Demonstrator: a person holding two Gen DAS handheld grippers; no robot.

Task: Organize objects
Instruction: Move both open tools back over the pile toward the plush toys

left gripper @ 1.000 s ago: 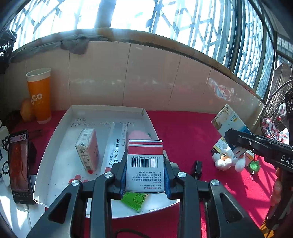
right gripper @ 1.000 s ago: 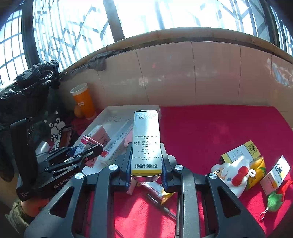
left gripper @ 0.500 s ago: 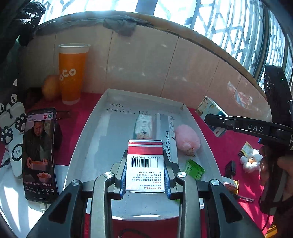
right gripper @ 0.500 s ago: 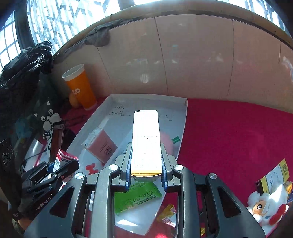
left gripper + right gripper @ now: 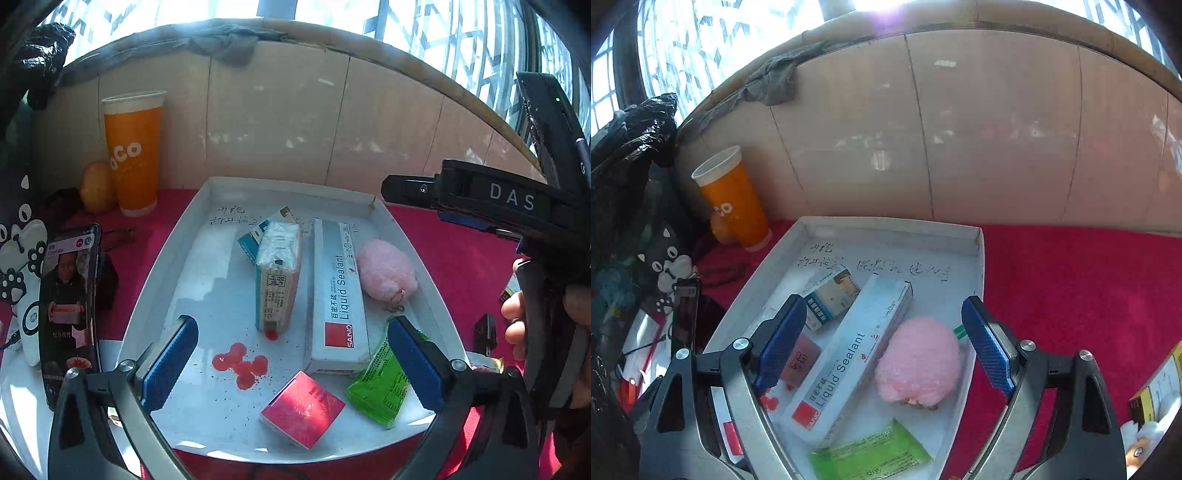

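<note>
A white tray [image 5: 207, 280] on the red cloth holds a red box [image 5: 301, 410], a green packet [image 5: 380, 384], a long Liquid Sealant box [image 5: 338, 295], a pink pompom [image 5: 386, 269], an orange-sided box [image 5: 277, 280] and a teal and white box [image 5: 255, 236]. My left gripper [image 5: 291, 365] hangs over the tray's near end with jaws opening, and the red box lies free just below them. My right gripper [image 5: 884, 343] is opening over the sealant box [image 5: 849, 354] and pompom [image 5: 919, 363], pressing on neither. The teal box [image 5: 831, 295] leans beyond its left finger.
An orange paper cup [image 5: 133, 155] and a yellow fruit [image 5: 96, 186] stand at the tiled wall left of the tray. A lit phone [image 5: 70, 310] leans at the left edge. A hand [image 5: 517, 317] holds the right gripper [image 5: 406, 190]. Small boxes [image 5: 1156, 395] lie far right.
Both grippers moved over the tray and opened. The red and white box left my left fingers and lies in the tray. The long white box is gone from my right fingers.
</note>
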